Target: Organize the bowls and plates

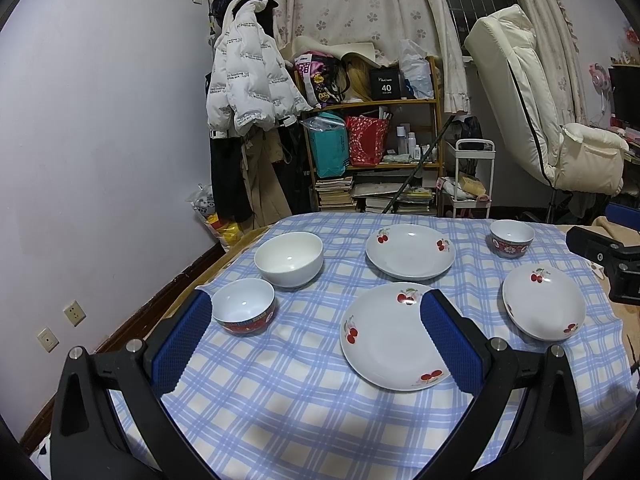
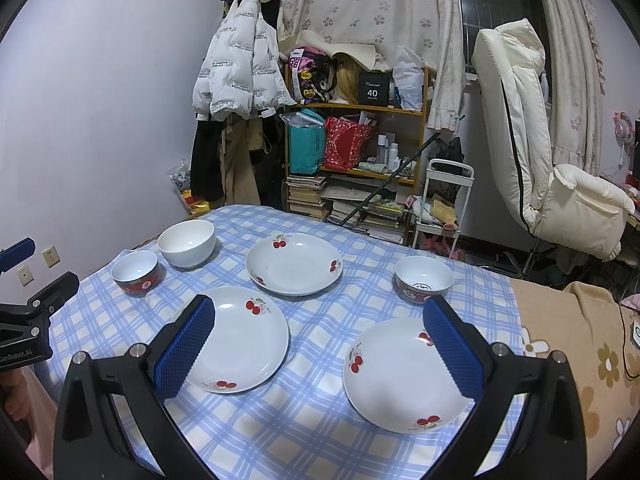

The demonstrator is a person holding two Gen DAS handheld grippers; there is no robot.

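Both claws hover spread wide and empty above the checked tablecloth (image 1: 280, 400). Taking the centre plate (image 1: 390, 336) as landmark: the left gripper (image 1: 316, 344) frames its left half, red-rimmed bowl (image 1: 244, 312) and white bowl (image 1: 289, 259) left. Far plate (image 1: 410, 251) lies behind. Right gripper (image 2: 320, 344) hovers between it and right plate (image 2: 404, 380); patterned bowl (image 2: 424, 280) stands behind that.

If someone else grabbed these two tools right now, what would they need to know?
Left tool: open, empty, above the cloth.
Right tool: open, empty.
On the checked tablecloth: three cherry plates, a white bowl, two red-patterned bowls, all apart.
Done: nothing stacked.
Left: probably stack plates together and nest bowls.
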